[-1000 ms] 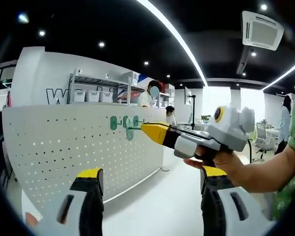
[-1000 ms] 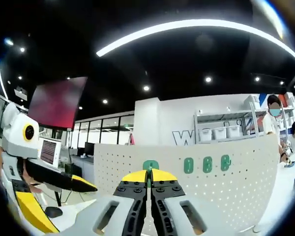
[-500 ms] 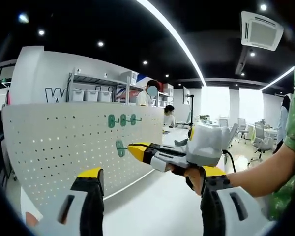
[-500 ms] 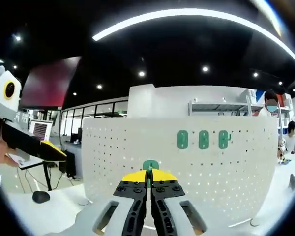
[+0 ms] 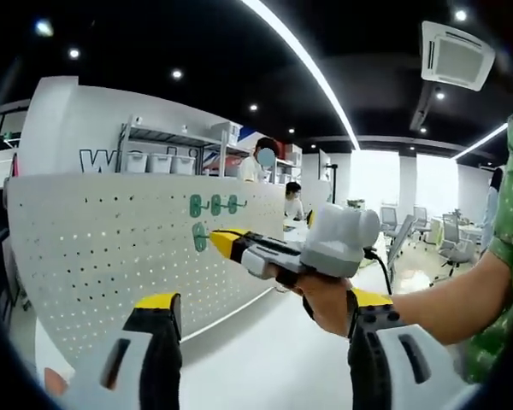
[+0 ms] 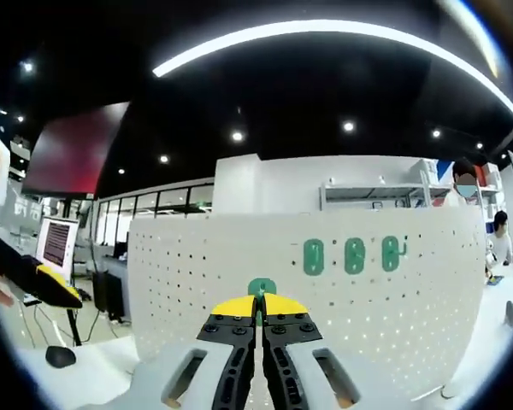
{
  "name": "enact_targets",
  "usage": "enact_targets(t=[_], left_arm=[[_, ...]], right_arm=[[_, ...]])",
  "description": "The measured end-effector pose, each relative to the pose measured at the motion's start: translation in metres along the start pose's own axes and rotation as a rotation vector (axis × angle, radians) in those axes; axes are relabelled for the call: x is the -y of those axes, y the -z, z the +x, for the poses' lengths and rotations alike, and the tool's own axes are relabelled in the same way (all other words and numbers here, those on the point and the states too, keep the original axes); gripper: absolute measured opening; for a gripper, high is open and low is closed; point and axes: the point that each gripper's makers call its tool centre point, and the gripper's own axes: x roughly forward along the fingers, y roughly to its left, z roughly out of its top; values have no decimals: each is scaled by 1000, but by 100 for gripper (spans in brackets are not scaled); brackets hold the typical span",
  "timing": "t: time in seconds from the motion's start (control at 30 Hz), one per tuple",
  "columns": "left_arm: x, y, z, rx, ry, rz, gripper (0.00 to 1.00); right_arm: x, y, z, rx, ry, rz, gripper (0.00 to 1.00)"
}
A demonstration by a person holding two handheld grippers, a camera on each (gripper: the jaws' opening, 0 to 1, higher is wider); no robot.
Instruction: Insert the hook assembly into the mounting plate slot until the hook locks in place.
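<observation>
Gripping green hook (image 6: 261, 288), right gripper (image 6: 259, 318) near pegboard (image 6: 239, 273); "W" beyond.

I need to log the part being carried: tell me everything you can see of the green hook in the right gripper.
The green hook looks like plastic, its rounded top showing above the right gripper, whose yellow-tipped jaws are shut on it. In the left gripper view it stands upright at the white pegboard, below three mounted hooks. Whether it touches is unclear.
</observation>
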Motion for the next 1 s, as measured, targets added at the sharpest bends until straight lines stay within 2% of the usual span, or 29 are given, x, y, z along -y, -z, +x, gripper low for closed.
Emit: enact_targets(t=[0.13, 0.3, 0.7, 1.0], left_arm=[[-4, 3, -4, -6, -6, -4, 80], [-8, 7, -7, -17, -8, -8, 80], [-12, 10, -11, -30, -4, -12, 81], [-17, 14, -14, -36, -2, -25, 87]], right_arm=[[-3, -13, 12, 38, -1, -13, 0], [3, -21, 24, 65, 20, -6, 0], [9, -25, 45, 98, 53, -27, 0], [7, -24, 53, 101, 72, -30, 0]])
